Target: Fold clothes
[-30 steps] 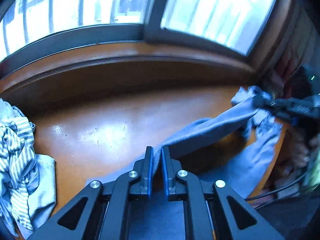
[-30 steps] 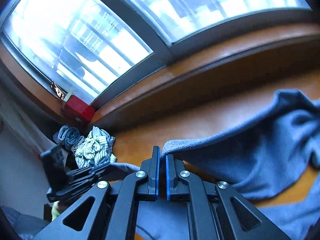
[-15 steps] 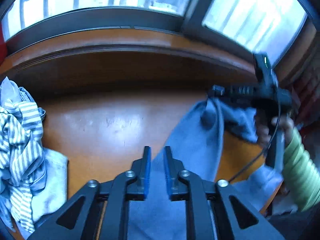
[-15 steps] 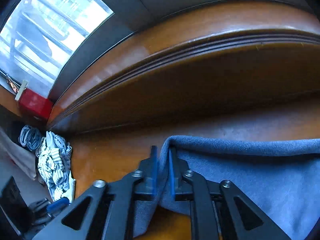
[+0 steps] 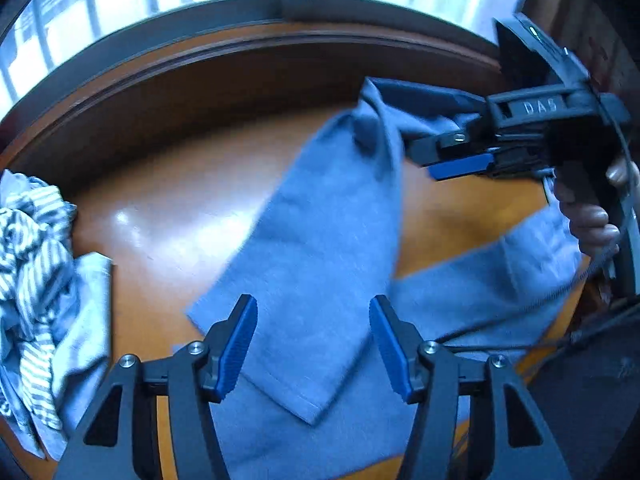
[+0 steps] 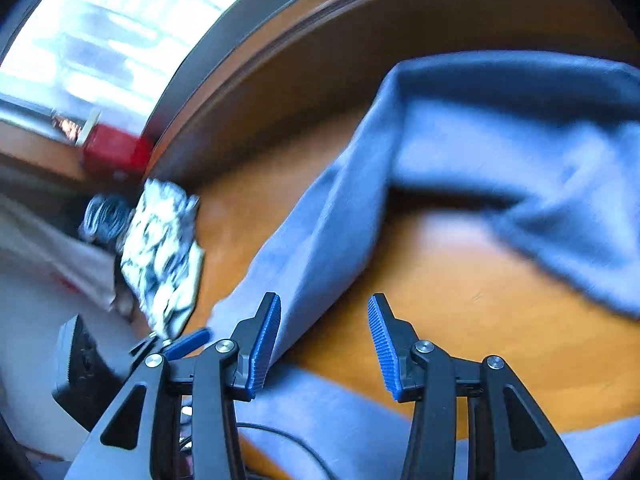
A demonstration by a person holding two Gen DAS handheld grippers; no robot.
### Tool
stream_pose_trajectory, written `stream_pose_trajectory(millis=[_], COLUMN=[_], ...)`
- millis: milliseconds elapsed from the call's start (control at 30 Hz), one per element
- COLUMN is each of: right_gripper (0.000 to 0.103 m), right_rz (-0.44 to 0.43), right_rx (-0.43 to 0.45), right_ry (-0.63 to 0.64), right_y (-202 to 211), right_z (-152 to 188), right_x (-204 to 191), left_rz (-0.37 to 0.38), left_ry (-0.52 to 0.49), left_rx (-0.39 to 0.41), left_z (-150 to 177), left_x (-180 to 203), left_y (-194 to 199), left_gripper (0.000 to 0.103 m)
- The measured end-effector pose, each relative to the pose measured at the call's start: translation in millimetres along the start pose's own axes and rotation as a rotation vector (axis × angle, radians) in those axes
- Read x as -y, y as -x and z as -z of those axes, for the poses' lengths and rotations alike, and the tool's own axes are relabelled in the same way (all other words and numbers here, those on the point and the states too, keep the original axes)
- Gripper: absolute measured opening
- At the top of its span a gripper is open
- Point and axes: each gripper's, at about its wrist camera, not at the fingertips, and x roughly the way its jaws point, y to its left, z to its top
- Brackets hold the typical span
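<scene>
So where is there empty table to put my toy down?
Bare wood shows between the striped clothes pile and the blue cloth, running back to the raised wooden ledge. A smaller bare patch sits right of the cloth's folded strip. The near edge is crowded with cloth and both grippers.

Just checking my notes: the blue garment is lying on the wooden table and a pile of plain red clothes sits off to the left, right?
Not quite. The pile of clothes is striped white and grey, not plain red, as the left wrist view shows. The blue garment does lie on the wooden table.
</scene>
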Motion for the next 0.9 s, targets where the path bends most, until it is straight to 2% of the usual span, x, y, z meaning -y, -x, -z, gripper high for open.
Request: stream_pose_trajectory(millis=[167,200,233,300,400,667,767,900], right_gripper=[0.045,0.037,0.023,0.013,0.005,0.004,0.004,0.004], right_rz=[0.02,0.029,0.036,0.048,0.042,-0.059,-0.096,-0.181], right_rx=[-0.019,-0.019,-0.021,-0.027,-0.022,0.049,0.06,0.019], right_ry=[0.049,0.052,0.054,0.055,0.072,0.195,0.266,0.333], right_y=[-20,-22,-24,-28,-27,8,19,20], right_z=[6,6,6,6,9,5,-1,-26], right_x=[-21,-20,-19,-17,-17,-52,-74,-98], left_rz=[-0.009,-0.016,-0.014,-0.014,-0.003,-0.056,-0.01,0.094], left_ry=[-0.035,-0.034,-0.011,0.041,0.089,-0.004,0.026,0.086], left_rx=[0.01,0.017,0.023,0.028,0.048,0.084,0.106,0.192], left_z=[15,18,19,20,21,20,11,-10], left_x=[14,14,9,0,-7,13,6,-13], left_y=[-3,-4,-6,-13,-17,-15,1,43], left_gripper=[0.056,0.056,0.056,0.056,0.056,0.056,0.022,0.021])
